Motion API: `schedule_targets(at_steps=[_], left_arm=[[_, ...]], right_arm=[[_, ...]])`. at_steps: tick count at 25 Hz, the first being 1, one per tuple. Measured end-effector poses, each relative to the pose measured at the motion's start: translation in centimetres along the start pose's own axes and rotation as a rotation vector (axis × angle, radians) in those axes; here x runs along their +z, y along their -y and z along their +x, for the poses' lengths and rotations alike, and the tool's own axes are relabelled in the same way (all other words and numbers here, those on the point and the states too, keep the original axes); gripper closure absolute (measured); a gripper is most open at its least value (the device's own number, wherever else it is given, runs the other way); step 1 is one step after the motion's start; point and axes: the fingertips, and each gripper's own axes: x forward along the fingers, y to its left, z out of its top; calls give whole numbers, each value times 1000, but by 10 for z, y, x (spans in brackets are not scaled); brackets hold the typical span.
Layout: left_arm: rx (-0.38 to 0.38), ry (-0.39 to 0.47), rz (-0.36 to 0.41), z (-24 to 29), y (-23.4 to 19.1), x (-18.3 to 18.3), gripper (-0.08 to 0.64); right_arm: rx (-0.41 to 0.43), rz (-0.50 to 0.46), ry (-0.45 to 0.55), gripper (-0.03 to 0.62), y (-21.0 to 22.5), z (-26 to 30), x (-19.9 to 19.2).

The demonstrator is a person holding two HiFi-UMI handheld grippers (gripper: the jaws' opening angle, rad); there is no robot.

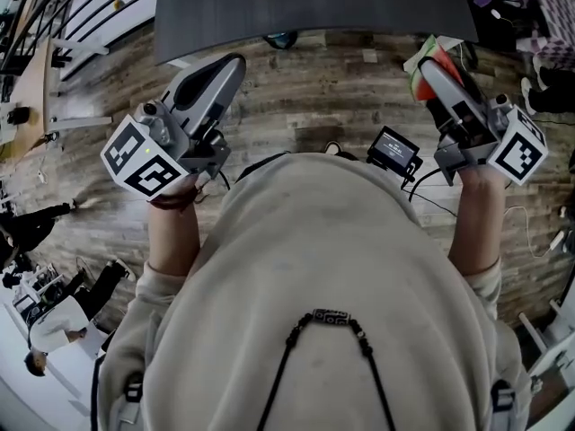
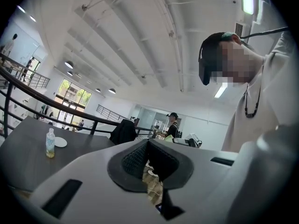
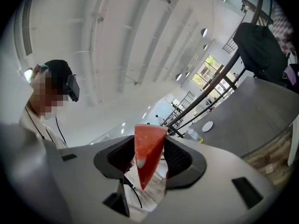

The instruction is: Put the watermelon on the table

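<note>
Two grippers: both are raised in front of the person, short of the near edge of the table (image 1: 314, 7) and over the wooden floor (image 1: 341, 88).
Right gripper (image 3: 148, 157): clenched on the watermelon (image 3: 149, 143), a red wedge with a pad pressed against each flat face.
Why that hold: the broad sides give the pads the most surface, and the narrow point hangs free below them, so the slice looks unlikely to twist.
Watermelon's place: in the air, near the table's right-hand front corner and not yet above the top.
Left gripper (image 2: 147, 153): pads pressed together with nothing between them. It hangs off the table's left front, well apart from the slice, probably so it does not get in the way.
Table top: dark and mostly bare. A bottle (image 2: 50, 143) and a small white plate (image 2: 60, 143) stand close together far back on it, away from the near edge.
Step in hand: carrying. The slice has to pass over the near edge before it can be set down.
Next move: I judge a forward reach and a low, slow release onto the bare front strip.
</note>
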Motion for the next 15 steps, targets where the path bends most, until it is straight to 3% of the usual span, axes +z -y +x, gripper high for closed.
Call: schedule_targets(at_steps=[9,15], left_arm=[[-53,-43,-32,13,-1,-22,554],[-114,-25,-30,22,-14,-11,554]], right_arm=[[-47,-11,29,385,11,-11,1],[-83,-32,76,385,6,-11,9]])
